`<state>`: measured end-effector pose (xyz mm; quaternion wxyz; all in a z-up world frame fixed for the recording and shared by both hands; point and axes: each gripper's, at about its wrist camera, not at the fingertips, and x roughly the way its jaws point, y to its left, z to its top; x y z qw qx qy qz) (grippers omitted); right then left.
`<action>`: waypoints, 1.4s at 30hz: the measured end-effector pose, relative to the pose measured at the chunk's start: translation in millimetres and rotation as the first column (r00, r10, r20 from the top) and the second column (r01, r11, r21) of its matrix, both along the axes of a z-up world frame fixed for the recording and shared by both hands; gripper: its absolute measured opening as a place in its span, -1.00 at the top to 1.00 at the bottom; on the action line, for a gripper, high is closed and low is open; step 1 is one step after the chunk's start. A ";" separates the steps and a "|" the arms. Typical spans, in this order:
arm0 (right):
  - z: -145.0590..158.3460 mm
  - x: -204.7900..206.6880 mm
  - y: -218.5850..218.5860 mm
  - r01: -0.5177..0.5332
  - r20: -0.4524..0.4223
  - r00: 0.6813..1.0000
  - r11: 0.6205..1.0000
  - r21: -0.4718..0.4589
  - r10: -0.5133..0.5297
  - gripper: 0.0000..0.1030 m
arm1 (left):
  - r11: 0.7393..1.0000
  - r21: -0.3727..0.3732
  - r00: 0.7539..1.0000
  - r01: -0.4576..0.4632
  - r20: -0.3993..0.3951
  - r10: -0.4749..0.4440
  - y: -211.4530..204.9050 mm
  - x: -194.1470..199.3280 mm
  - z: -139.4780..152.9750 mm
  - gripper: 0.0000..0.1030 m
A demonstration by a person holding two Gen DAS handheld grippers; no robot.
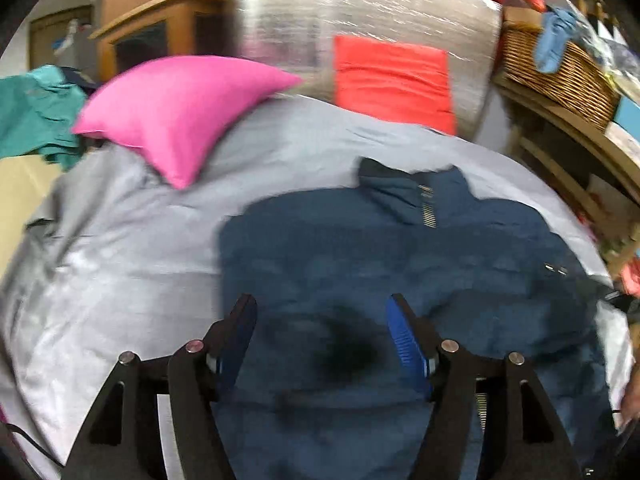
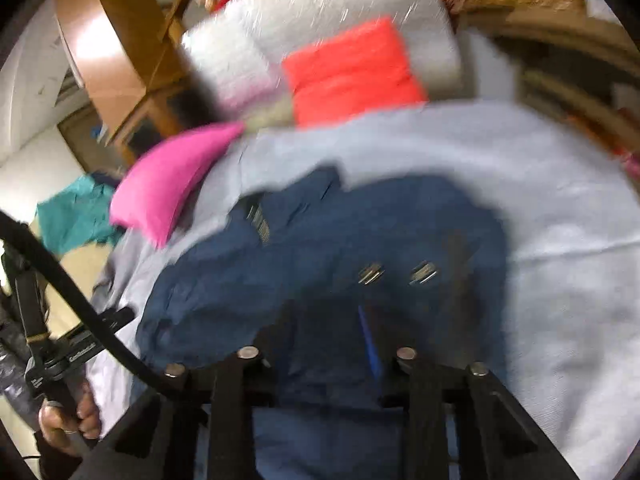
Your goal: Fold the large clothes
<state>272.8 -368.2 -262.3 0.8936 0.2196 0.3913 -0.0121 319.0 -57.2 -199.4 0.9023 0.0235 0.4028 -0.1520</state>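
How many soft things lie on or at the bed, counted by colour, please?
Navy: 1, the jacket
Pink: 1, the pillow
Orange-red: 1, the cushion
Teal: 1, the garment at the left edge
Grey: 1, the bed sheet
Total: 5

Both views are smeared by motion blur. In the right wrist view the right gripper (image 2: 328,320) is a dark smudge low in the frame, its grip unreadable. The navy jacket (image 1: 360,264) runs off the bottom edge.
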 end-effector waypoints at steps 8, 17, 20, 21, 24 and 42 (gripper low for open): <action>-61.0 28.5 2.4 -0.024 -0.219 0.974 0.984 0.178 0.063 0.40 | 0.994 0.103 0.985 0.037 -0.170 -0.019 -31.1 19.8 -54.2 -0.45; -69.3 13.4 -8.7 -0.037 -0.186 0.978 0.951 0.306 0.098 0.35 | 0.990 0.134 0.981 0.045 -0.191 -0.018 -31.7 14.8 -60.7 -0.56; -53.8 8.6 -10.2 -0.061 -0.162 0.980 0.943 0.326 0.119 0.00 | 0.996 0.087 0.976 0.035 -0.219 -0.015 -26.3 14.7 -51.5 -0.56; -47.7 2.9 -11.0 -0.066 -0.136 0.984 0.941 0.332 0.117 -0.09 | 0.998 0.060 0.974 0.029 -0.225 -0.015 -21.3 11.4 -46.2 -0.56; -32.8 -14.8 -19.2 -0.071 -0.079 0.991 0.931 0.358 0.106 -0.23 | 0.998 -0.055 0.964 -0.016 -0.265 0.001 -1.3 0.8 -35.4 -0.56; -76.2 -31.6 -68.2 0.296 -0.210 0.953 0.811 0.504 -0.218 0.26 | 0.900 -0.303 0.877 -0.312 -0.456 0.151 58.2 18.8 -64.7 -0.44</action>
